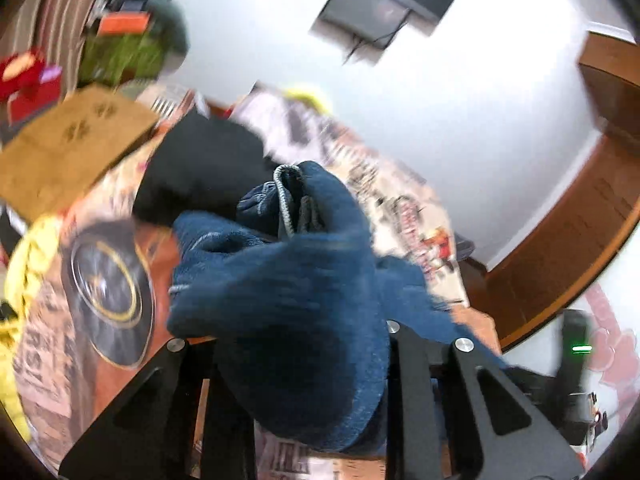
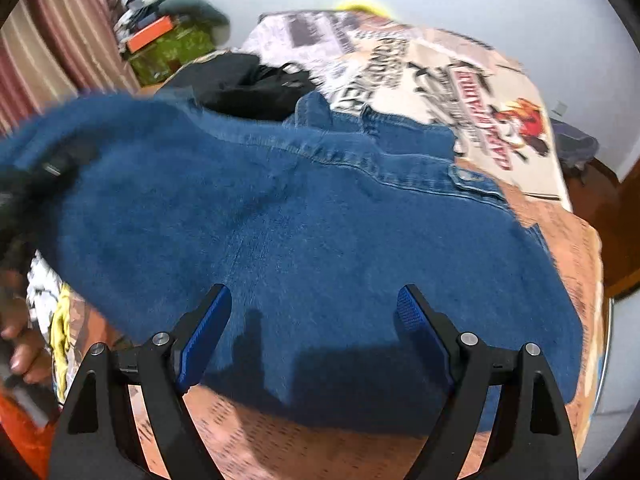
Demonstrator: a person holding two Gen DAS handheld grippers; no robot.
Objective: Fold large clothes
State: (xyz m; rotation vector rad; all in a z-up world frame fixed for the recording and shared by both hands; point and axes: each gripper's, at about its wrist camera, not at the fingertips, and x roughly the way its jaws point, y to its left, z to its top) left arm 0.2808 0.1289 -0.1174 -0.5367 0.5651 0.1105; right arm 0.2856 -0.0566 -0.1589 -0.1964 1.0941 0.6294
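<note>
A blue denim shirt (image 2: 320, 240) lies spread on the printed bed cover (image 2: 460, 80), its collar and a chest pocket toward the far side. My right gripper (image 2: 314, 316) is open just above the shirt's near edge, holding nothing. My left gripper (image 1: 304, 360) is shut on a bunched fold of the denim shirt (image 1: 288, 288), lifted above the bed; the cloth hides its fingertips. In the right wrist view the lifted part of the shirt rises at the far left, with the left gripper dimly visible there.
A black garment (image 2: 248, 84) lies on the bed beyond the shirt. A cardboard box (image 1: 68, 144) and yellow cloth (image 1: 28, 280) are at the left. A cluttered green shelf (image 2: 168, 48) stands by the striped curtain. A wooden door frame (image 1: 580, 220) is on the right.
</note>
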